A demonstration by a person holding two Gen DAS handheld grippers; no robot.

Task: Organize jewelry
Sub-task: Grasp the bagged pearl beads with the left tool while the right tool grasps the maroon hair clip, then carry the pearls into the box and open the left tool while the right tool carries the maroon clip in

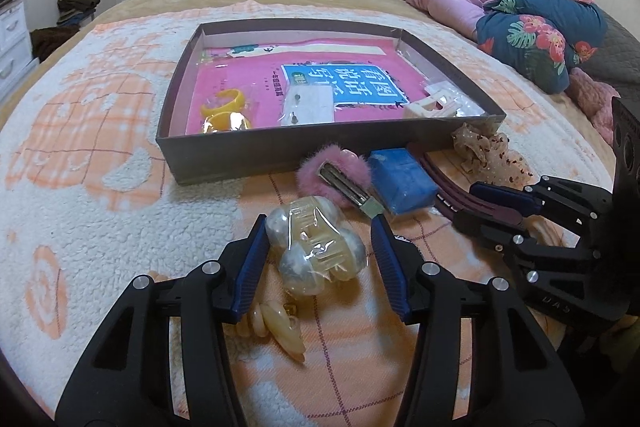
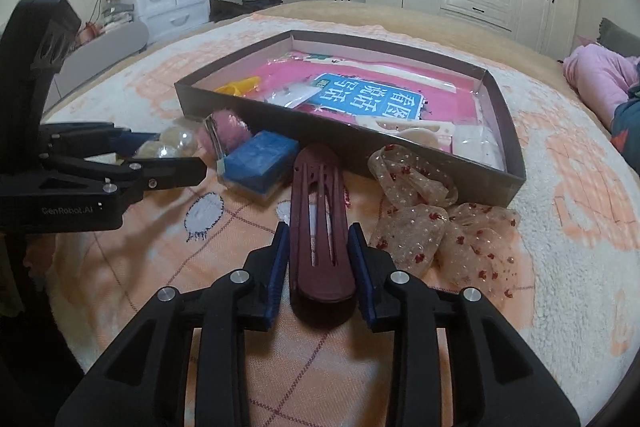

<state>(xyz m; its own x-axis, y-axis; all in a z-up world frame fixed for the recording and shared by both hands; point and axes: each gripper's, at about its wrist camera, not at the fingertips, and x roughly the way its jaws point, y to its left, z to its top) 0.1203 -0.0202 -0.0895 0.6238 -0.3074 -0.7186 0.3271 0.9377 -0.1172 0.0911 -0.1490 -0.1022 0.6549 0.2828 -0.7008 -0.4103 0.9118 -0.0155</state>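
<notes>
Box (image 1: 248, 151) holds book (image 1: 344, 83), yellow ring (image 1: 226, 107); left tool (image 1: 318, 243) open around pearl clip (image 1: 316, 251), right tool (image 2: 318, 247) straddling maroon barrette (image 2: 320, 211).

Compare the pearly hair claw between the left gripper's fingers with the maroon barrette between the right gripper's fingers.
The pearly hair claw is bulbous, pale and translucent, wrapped in clear plastic; the maroon barrette is long, flat, dark and slotted, unwrapped. The left gripper stands wide around the claw with gaps; the right gripper brackets the barrette closely. Both lie on the blanket outside the box.
</notes>
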